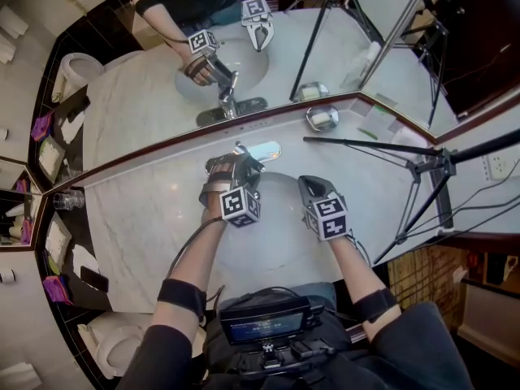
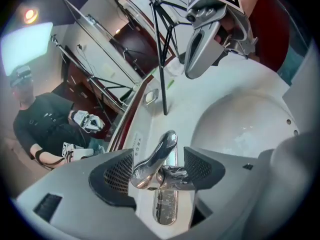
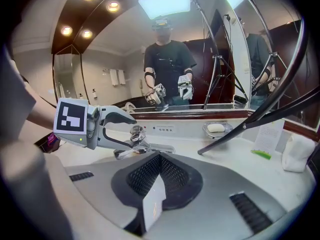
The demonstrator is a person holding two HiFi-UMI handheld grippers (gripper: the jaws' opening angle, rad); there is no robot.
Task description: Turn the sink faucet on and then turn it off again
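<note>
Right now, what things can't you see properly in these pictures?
- Running water: the left gripper covers the faucet spout in the head view; too small in the right gripper view.
- Label print behind the faucet: too small in both gripper views.
- Drain: the left gripper and right gripper cover much of the sink in the head view; the left gripper's body cuts it off in its own view.

I see the faucet [image 1: 241, 154] at the countertop's [image 1: 146, 218] back edge, behind the sink basin [image 1: 280, 197]. Its lever [image 2: 156, 158] stands between my left gripper's [image 2: 158, 168] jaws. My right gripper [image 1: 309, 187] hangs over the basin, right of the left one. The soap dish [image 1: 322, 118] sits at the back edge, right of the faucet.
</note>
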